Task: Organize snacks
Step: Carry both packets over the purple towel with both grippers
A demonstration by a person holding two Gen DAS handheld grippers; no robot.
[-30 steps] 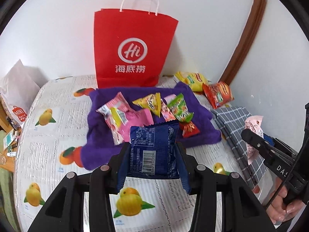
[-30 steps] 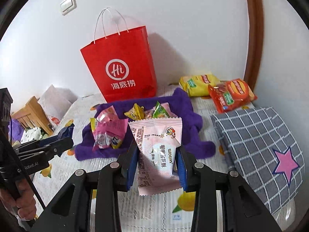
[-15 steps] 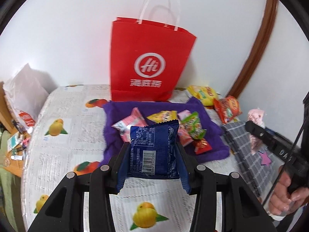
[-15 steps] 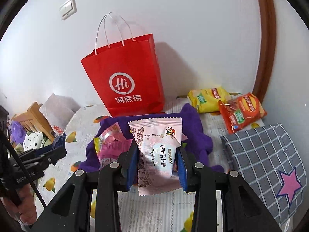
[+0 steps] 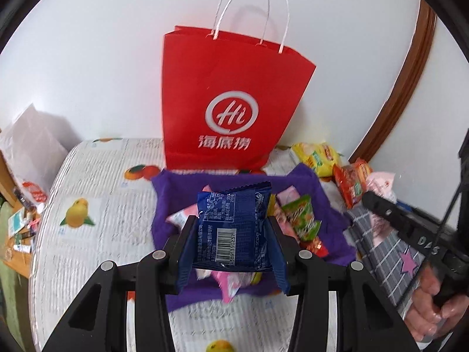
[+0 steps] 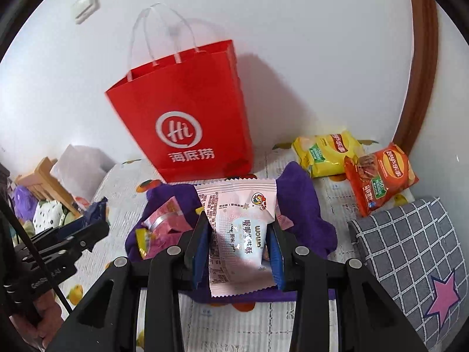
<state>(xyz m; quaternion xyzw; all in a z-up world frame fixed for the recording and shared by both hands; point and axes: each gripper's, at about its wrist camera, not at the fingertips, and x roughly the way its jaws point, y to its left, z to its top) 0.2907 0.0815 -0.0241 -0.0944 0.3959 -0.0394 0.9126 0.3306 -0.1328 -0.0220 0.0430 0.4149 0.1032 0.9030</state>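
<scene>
Grippers both loaded: left gripper (image 5: pixel 231 234) clamped on blue packet (image 5: pixel 234 228), right gripper (image 6: pixel 239 246) clamped on pink packet (image 6: pixel 239 234); both held above purple cloth (image 6: pixel 302 205), facing red bag (image 5: pixel 231 108).

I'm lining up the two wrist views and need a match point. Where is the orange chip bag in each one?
Left wrist view: the orange chip bag is at the right, partly cut off by the right gripper's finger, just right of the yellow chip bag.
Right wrist view: the orange chip bag lies in full at the right, above the checked cushion.
Shared landmark: the red paper bag standing against the wall.
</scene>
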